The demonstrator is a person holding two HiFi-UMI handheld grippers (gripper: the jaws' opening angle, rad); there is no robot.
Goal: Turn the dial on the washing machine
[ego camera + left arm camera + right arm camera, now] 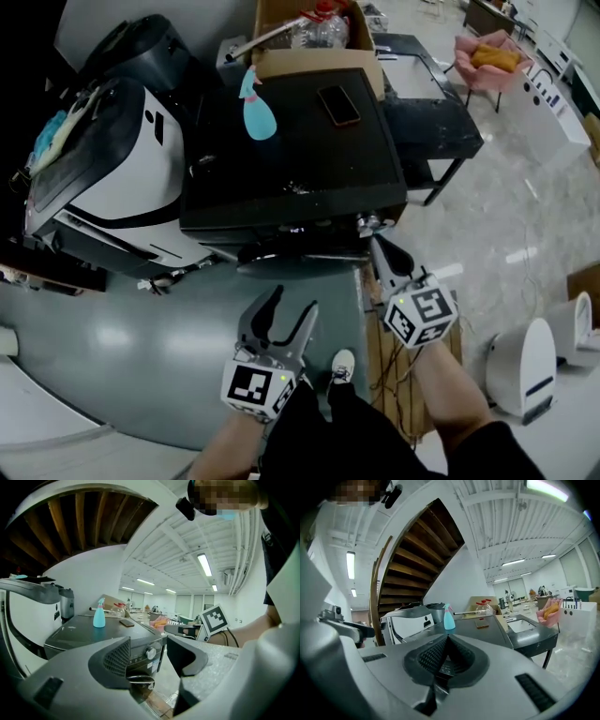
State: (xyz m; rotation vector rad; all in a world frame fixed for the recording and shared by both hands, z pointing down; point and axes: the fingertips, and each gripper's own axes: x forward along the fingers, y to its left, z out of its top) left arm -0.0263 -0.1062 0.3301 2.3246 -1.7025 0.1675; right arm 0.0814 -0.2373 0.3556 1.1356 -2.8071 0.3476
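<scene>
Your left tool (292,302) is nearest, low in front of the washing machine (291,159) and clear of it, over the grey floor (122,347). Its jaws stand wide apart with nothing between them. Through the gap its own view looks straight at the machine's front panel, where the dial (151,653) sits as a small silver knob toward the panel's right end.

Your right tool (375,242) is closer in, at the right front corner of the washing machine. Its jaws are pressed fully together and hold nothing; its own view shows the ribbed pads meeting, with only a strip of the panel showing below them. From the head view the tip sits just beside the dial's end of the panel, but I cannot tell whether it touches anything there.

On the washing machine's flat black top stand a blue spray bottle (257,112) toward the back and a phone (338,104) to its right, both well apart from the front edge. A cardboard box (319,58) sits behind the machine.

As I judge it, the turn is not under way: neither tool grips the dial. What is left is the whole of the work: spread the right tool's jaws, settle them around the knob, close, then rotate.
</scene>
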